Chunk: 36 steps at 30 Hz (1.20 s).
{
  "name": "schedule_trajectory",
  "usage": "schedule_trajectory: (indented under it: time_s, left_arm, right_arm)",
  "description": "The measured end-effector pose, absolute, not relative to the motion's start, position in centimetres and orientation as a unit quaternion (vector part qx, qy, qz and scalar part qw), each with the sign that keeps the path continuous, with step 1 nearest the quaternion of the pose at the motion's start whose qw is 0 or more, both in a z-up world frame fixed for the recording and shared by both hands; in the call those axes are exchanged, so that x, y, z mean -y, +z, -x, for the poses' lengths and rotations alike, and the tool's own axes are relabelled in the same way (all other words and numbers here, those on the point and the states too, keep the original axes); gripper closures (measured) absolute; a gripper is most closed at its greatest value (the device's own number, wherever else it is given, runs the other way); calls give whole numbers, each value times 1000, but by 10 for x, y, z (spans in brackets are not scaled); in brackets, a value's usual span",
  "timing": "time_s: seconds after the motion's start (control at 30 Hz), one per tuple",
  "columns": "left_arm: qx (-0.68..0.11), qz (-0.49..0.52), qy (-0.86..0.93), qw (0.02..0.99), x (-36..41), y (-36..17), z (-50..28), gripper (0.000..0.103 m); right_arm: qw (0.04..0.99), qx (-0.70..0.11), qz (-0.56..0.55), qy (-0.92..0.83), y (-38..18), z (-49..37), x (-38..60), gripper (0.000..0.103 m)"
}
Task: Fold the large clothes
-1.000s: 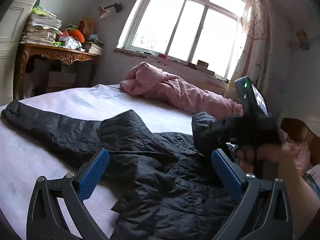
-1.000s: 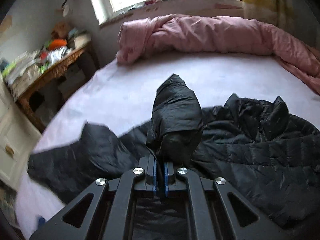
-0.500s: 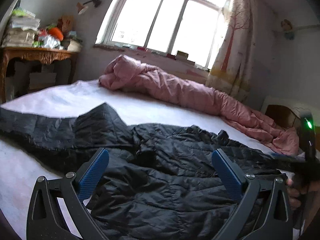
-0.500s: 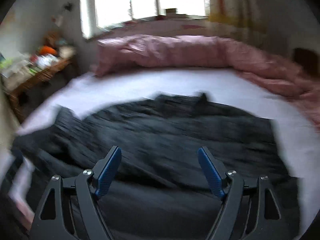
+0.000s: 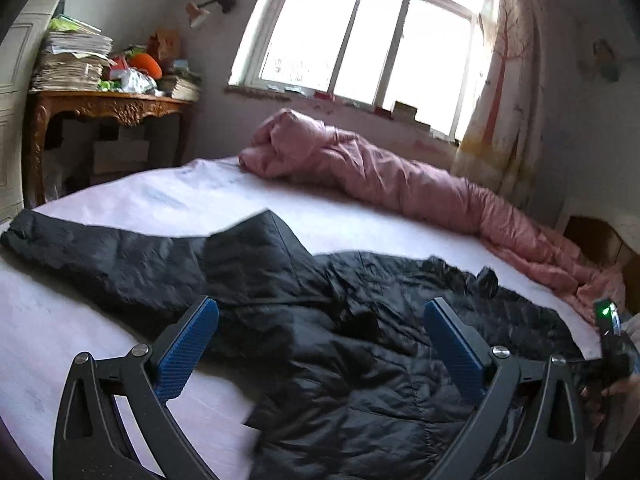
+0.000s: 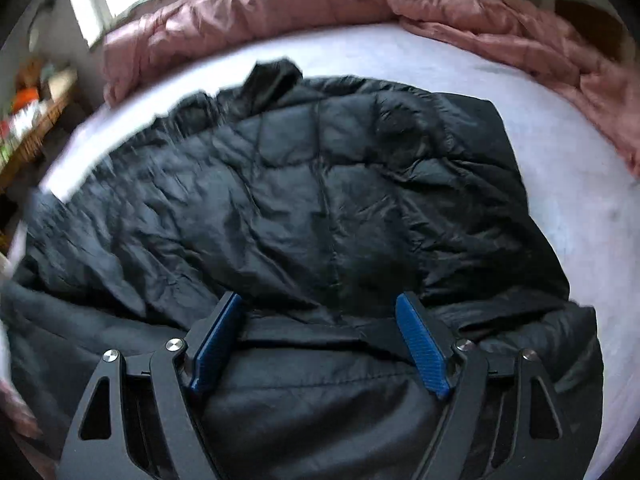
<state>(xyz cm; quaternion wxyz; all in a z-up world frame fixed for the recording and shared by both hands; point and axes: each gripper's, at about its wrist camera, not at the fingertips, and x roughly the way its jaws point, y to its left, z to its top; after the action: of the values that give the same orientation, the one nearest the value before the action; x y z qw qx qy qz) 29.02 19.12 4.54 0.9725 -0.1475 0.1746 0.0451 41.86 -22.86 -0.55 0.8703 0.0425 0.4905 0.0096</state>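
A black quilted puffer jacket (image 5: 360,344) lies spread on the white bed (image 5: 140,200). One sleeve (image 5: 100,252) stretches out to the left. My left gripper (image 5: 320,336) is open and empty, hovering over the jacket's left part. In the right wrist view the jacket (image 6: 320,208) fills the middle, collar (image 6: 276,76) at the far side. My right gripper (image 6: 320,336) is open and empty, close above the jacket's near edge. The right gripper's body with a green light (image 5: 608,320) shows at the far right of the left wrist view.
A rumpled pink duvet (image 5: 380,176) runs along the far side of the bed under the window (image 5: 372,40); it also shows in the right wrist view (image 6: 360,4). A carved wooden table (image 5: 104,108) stacked with papers stands at the left. A curtain (image 5: 500,100) hangs at the right.
My right gripper let go of the sleeve it held up, opened, and pulled back to the jacket's near edge. The sleeve now lies folded over the body. The left gripper stayed open.
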Motion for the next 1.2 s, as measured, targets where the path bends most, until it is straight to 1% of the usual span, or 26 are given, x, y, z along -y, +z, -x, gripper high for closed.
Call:
schedule_trajectory:
  time_s: [0.1, 0.2, 0.3, 0.37, 0.43, 0.47, 0.5, 0.53, 0.57, 0.6, 0.67, 0.7, 0.87, 0.93, 1.03, 1.1, 1.13, 1.2]
  left_arm:
    - [-178, 149, 63, 971, -203, 46, -289, 1]
    - [-181, 180, 77, 964, -224, 47, -287, 1]
    - [-178, 217, 123, 952, -256, 46, -281, 1]
    - [-160, 272, 178, 932, -293, 38, -273, 1]
    - [-134, 361, 211, 899, -339, 18, -259, 2]
    - [-136, 400, 228, 877, -361, 5, -255, 5]
    - [-144, 427, 240, 860, -378, -8, -253, 12]
    - [-154, 442, 250, 848, -391, -19, -255, 21]
    - [-165, 444, 266, 839, -401, -27, -257, 27]
    - [-167, 436, 278, 840, -406, -28, -260, 29]
    - [-177, 407, 286, 849, -415, -24, -273, 24]
    - [-189, 401, 284, 850, -422, -25, -282, 18]
    - [-205, 390, 297, 847, -454, -29, -306, 13]
    - [-214, 389, 286, 849, -466, -32, -318, 0]
    - [-242, 368, 277, 854, -475, -31, -341, 1]
    - [-246, 362, 285, 853, -478, -28, -346, 2]
    - [-250, 355, 284, 855, -476, -27, -348, 13]
    - [-268, 333, 252, 868, -465, -21, -361, 29]
  right_arm:
    - [872, -489, -18, -2, -1, -416, 222, 22]
    - [885, -463, -55, 13, 21, -406, 229, 22]
    - [895, -427, -119, 41, 48, -388, 241, 22]
    - [898, -413, -141, 50, 61, -384, 241, 22]
    - [906, -399, -132, 50, 73, -376, 237, 22]
    - [909, -396, -122, 46, 76, -375, 233, 22]
    - [913, -391, -107, 43, 80, -374, 228, 22]
    - [917, -386, -93, 44, 83, -372, 223, 22]
    - [918, -384, -87, 47, 84, -371, 219, 22]
    - [918, -384, -84, 51, 85, -370, 216, 22]
    - [916, -387, -85, 60, 83, -371, 214, 22]
    - [915, -390, -84, 63, 82, -371, 213, 22]
    - [916, -393, -64, 40, 76, -376, 213, 22]
    - [916, -394, -60, 36, 74, -377, 216, 22]
    - [917, -393, -52, 31, 74, -379, 221, 22]
    - [921, -387, -23, 21, 75, -380, 228, 22]
    - [923, -385, -16, 14, 74, -381, 232, 22]
    - [919, -394, -21, -15, 69, -386, 248, 22]
